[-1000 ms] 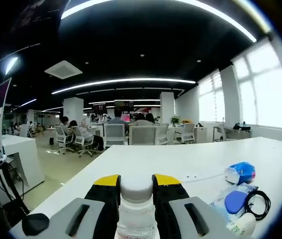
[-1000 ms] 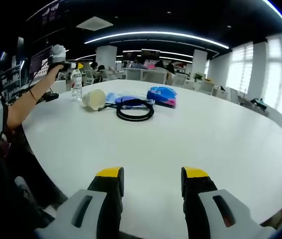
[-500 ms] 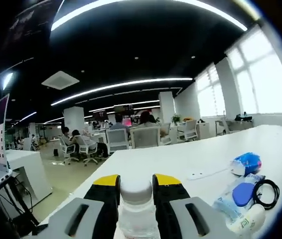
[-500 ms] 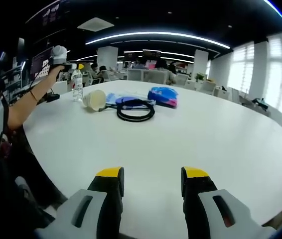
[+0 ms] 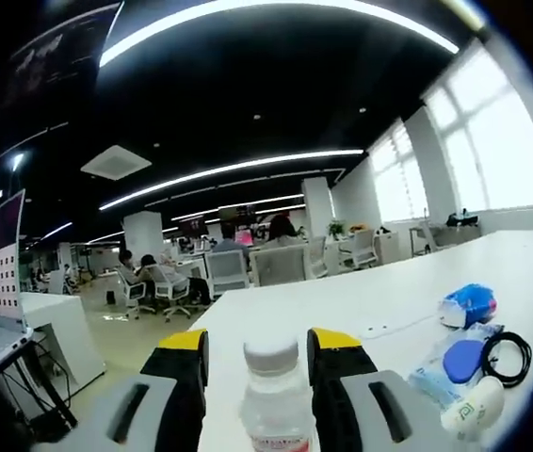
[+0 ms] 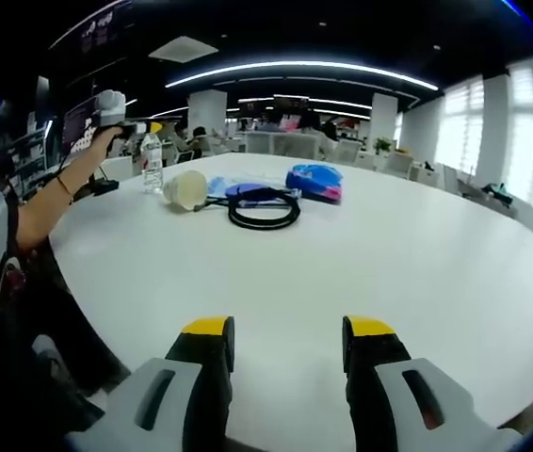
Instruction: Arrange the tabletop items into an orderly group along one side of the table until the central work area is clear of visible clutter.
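Observation:
A clear water bottle (image 5: 271, 400) with a white cap stands on the white table (image 6: 417, 254) between the jaws of my left gripper (image 5: 259, 339), which is open with a gap on each side of the cap. In the right gripper view the same bottle (image 6: 153, 162) stands at the table's far left edge, with the left gripper (image 6: 139, 125) held by a hand just behind it. Beside it lie a pale cup (image 6: 184, 189) on its side, a black cable coil (image 6: 264, 209), a flat blue item (image 6: 248, 189) and a blue pouch (image 6: 314, 181). My right gripper (image 6: 288, 339) hovers open over the near table.
In the left gripper view the cup (image 5: 469, 414), cable coil (image 5: 507, 358) and pouch (image 5: 469, 303) lie to the right of the bottle. The person's arm (image 6: 45, 202) reaches along the table's left edge. Office chairs and desks stand beyond.
My left gripper's jaws have opened off the bottle's cap and drawn back a little; the bottle stands free. The right gripper has barely moved.

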The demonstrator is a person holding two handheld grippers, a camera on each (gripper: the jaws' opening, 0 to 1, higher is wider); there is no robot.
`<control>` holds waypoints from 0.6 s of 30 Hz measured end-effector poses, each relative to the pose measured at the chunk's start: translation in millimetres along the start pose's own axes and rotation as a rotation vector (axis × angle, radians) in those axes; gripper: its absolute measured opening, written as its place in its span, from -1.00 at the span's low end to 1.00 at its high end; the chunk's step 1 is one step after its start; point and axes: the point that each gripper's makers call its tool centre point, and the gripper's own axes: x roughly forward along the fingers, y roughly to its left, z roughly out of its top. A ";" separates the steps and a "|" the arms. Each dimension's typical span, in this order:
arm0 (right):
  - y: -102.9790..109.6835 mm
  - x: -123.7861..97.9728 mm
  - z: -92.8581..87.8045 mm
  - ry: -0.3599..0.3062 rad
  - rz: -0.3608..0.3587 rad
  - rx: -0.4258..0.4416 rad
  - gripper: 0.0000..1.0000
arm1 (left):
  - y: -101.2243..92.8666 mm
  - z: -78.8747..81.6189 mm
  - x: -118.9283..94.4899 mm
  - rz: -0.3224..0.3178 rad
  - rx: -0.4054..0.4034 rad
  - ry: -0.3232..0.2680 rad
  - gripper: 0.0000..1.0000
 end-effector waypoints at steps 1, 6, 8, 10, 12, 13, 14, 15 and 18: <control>0.4 -0.1 0.0 0.000 0.000 -0.003 -0.13 | -0.2 0.4 -0.5 -0.003 0.001 -0.003 -0.15; 4.4 -1.5 0.4 -0.001 0.009 -0.008 -0.13 | 0.6 4.4 -7.2 -0.014 0.031 -0.021 -0.14; 5.7 -2.2 1.1 -0.004 0.012 -0.009 -0.13 | 0.5 4.4 -8.5 -0.021 0.031 -0.023 -0.11; 7.6 -3.5 2.1 -0.009 0.016 -0.012 -0.13 | 0.0 4.4 -9.8 -0.029 0.033 -0.023 -0.06; 7.9 -4.6 2.7 -0.012 0.015 -0.013 -0.12 | -0.5 5.7 -11.7 -0.035 0.044 -0.032 0.03; 8.1 -5.1 2.7 -0.013 0.015 -0.013 -0.12 | -2.2 7.4 -12.9 -0.045 0.052 -0.042 0.08; 8.2 -5.6 2.7 -0.013 0.015 -0.013 -0.12 | -3.9 9.1 -14.2 -0.055 0.060 -0.052 0.12; 8.4 -6.0 2.7 -0.014 0.014 -0.012 -0.12 | -5.6 10.8 -15.4 -0.065 0.068 -0.062 0.14; 9.2 -7.3 2.2 -0.014 0.014 -0.014 -0.12 | -9.4 16.0 -18.7 -0.088 0.101 -0.093 0.18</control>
